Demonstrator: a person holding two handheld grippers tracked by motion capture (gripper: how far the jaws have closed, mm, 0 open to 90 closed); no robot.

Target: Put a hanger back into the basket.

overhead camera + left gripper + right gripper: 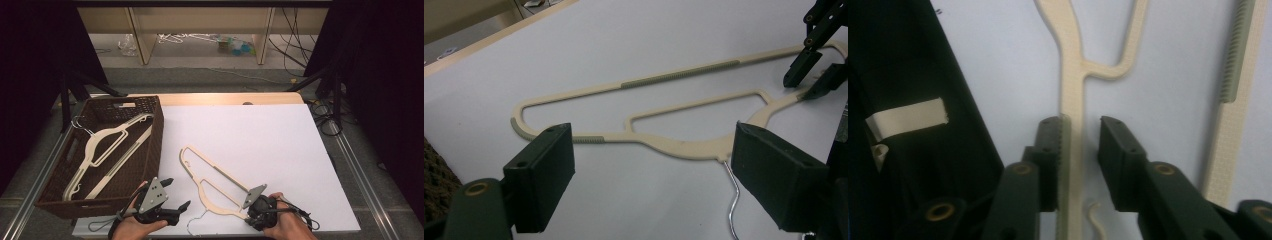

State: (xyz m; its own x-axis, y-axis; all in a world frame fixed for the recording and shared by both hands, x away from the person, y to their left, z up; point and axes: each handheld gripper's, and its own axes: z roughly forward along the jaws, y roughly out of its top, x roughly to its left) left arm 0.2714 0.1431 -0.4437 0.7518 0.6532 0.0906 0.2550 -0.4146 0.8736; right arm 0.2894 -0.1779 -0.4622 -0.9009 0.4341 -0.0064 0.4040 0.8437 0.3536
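Over at the left edge of the white-covered desk sits a dark brown woven wicker basket, with a cream plastic clothes hanger lying inside it. Just beside the basket's near corner the left gripper hovers above the desk, its fingers spread wide and empty. Between the two hands a second cream plastic hanger with a thin metal hook lies flat on the desk. At the right, the right gripper straddles one slim arm of that hanger; one finger touches it, the other stands slightly off, so it isn't clenched. I'd judge the hanger light, stiff and rather slick, best pinched on the flat arm near the ribbed grey strip.
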